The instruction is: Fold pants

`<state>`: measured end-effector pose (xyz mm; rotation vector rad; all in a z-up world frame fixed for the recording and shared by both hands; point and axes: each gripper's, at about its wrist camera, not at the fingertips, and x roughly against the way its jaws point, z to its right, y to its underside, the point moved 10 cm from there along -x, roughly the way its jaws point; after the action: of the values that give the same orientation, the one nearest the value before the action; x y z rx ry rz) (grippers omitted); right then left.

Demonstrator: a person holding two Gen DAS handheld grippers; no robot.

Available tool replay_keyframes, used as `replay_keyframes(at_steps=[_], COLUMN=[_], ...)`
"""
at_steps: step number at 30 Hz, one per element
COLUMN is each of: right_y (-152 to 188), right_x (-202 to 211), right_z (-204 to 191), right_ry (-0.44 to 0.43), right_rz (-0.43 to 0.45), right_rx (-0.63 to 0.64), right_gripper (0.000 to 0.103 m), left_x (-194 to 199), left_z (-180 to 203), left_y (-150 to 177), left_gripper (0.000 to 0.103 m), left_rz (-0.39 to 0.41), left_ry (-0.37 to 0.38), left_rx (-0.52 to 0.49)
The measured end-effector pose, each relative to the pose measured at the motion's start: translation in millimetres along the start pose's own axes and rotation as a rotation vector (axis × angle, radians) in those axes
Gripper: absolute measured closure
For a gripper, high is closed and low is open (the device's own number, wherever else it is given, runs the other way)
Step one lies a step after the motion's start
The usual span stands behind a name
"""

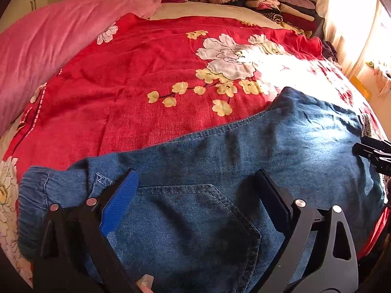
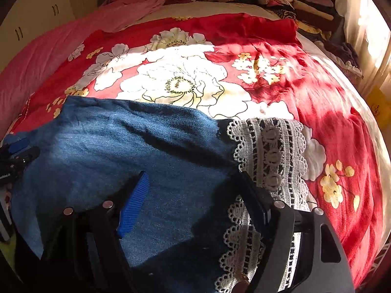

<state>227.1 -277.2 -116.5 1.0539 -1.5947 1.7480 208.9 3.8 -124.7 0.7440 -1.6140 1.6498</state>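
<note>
Lying between both spread fingers — pants [image 1: 220, 171] | left gripper [image 1: 195, 185] gaping | right gripper [image 2: 193, 185] gaping

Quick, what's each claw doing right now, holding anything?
Left claw: open above the jeans, holding nothing.
Right claw: open by the lace hem, holding nothing.

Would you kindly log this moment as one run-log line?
stage: fold pending | jeans: flat on red floral bedspread | left tool: open over back pocket | right tool: open near lace hem
</note>
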Motion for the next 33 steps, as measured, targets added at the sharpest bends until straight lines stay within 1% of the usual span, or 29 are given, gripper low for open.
replay_keyframes(at_steps=[2, 5, 6, 8, 11, 12, 13, 15, 18, 21, 28, 31, 33], right_y=[-1.1, -3.8, -3.2, -0.1, 10.5, 14.2, 18.8, 27.8, 41.9, 53.1, 72.1, 80.3, 88.4], right_x=[4.0, 29.9, 39.9, 58.9, 83.3, 90.4, 97.4, 108.1, 116.0, 118.6, 106.6, 94.9, 83.8], right_z=[-2.0, -5.8, -6.4, -7.2, -8.3, -9.1, -9.9, -13.4, -19.5, -23.6, -47.8, -52.5, -46.7], right_ry=[-0.006, -0.073, -0.085, -0.106, -0.131, -0.136, -0.143, -0.150, -0.147, -0.121, -0.160, -0.145, -0.106], right_rz=[0.011, 0.062, 0.078, 0.108, 0.138, 0.147, 0.154, 0.163, 0.159, 0.158, 0.112, 0.068, 0.019], right_rx=[-0.004, -0.045, -0.053, -0.062, -0.077, -0.081, -0.083, -0.081, -0.063, -0.049, -0.036, -0.028, -0.028], right_gripper=[0.028, 0.028, 0.024, 0.023, 0.020, 0.016, 0.015, 0.015, 0.014, 0.014, 0.014, 0.014, 0.014], left_x=[4.5, 26.3, 33.1, 45.9, 63.9, 67.1, 71.6, 79.5, 85.2, 87.2, 77.1, 69.0, 63.9], left_z=[0.3, 0.7, 0.9, 2.4, 8.4, 10.9, 14.5, 23.0, 34.5, 42.5, 53.9, 57.1, 54.0], left_y=[-0.9, -6.0, -7.3, -8.0, -2.1, -0.2, 2.8, 9.9, 21.6, 32.5, 55.3, 67.7, 75.3], left_gripper=[0.014, 0.013, 0.012, 0.010, 0.010, 0.010, 0.010, 0.010, 0.010, 0.010, 0.010, 0.010, 0.010], left_rz=[0.008, 0.059, 0.068, 0.081, 0.086, 0.089, 0.092, 0.097, 0.090, 0.082, 0.037, 0.003, -0.011], left_ry=[0.005, 0.030, 0.036, 0.055, 0.062, 0.062, 0.064, 0.065, 0.082, 0.078, 0.068, 0.054, 0.030], left_rx=[0.005, 0.020, 0.023, 0.027, 0.007, -0.002, -0.015, -0.044, -0.075, -0.100, -0.145, -0.175, -0.189])
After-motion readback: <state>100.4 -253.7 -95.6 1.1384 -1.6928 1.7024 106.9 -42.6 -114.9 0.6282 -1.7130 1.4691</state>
